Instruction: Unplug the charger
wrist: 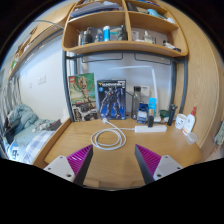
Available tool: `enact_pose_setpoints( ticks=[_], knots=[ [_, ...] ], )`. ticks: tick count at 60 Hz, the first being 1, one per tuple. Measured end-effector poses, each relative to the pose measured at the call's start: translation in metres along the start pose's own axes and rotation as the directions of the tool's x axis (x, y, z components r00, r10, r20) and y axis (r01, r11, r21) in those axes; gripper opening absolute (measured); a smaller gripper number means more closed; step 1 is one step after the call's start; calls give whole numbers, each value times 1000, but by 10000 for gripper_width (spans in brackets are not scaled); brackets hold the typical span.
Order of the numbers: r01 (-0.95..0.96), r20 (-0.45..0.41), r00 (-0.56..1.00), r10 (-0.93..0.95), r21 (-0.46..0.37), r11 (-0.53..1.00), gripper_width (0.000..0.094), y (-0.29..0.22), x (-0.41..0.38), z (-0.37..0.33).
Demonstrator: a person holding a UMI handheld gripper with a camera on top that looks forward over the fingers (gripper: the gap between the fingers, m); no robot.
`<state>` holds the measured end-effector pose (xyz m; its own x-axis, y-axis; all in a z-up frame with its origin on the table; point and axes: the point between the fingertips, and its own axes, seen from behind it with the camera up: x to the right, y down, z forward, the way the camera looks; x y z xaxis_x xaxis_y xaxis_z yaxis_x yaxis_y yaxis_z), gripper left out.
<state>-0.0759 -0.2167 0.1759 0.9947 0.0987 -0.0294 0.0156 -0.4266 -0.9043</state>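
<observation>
Here, a wooden tabletop (pixel 150 140) with a coiled white cable (pixel 108 137).
The 2 fingers (pixel 69 165) are spread, nothing between their ribbed magenta pads. The cable loops just ahead of them, running to a white power strip (pixel 150 126) against the wall, beside glossy boxes (pixel 112 98).

— Carrying everything: a wooden desk (pixel 100 152), pale brown, bare near its front edge.

— Lying on it?

— A coiled white cable (pixel 110 136), the landmark, flat on the wood near the middle. Behind the coil, a boxed figure (pixel 112 98) upright against the wall. Left of that box, another picture box (pixel 82 96), also upright. Right of the coil, a white power strip (pixel 152 126) with something plugged in. Farther right, small bottles (pixel 187 121), too small to read.

— Above the coil?

— A wooden shelf (pixel 122 46), crowded with small items.
</observation>
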Motion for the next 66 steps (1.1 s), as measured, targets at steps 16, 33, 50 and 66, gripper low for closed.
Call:
enact_pose_setpoints(
  ticks=[16,33,50,66],
  knots=[
    [-42,-88,996,34,-93,995,858,35,57,38],
    [-61,-206,978,32,-137,989,848,36,171,133],
    [-36,-187,982,15,-106,994,837,-4,229,267],
    [-47,-151,988,36,-69,997,460,-25,249,349]
  ],
)
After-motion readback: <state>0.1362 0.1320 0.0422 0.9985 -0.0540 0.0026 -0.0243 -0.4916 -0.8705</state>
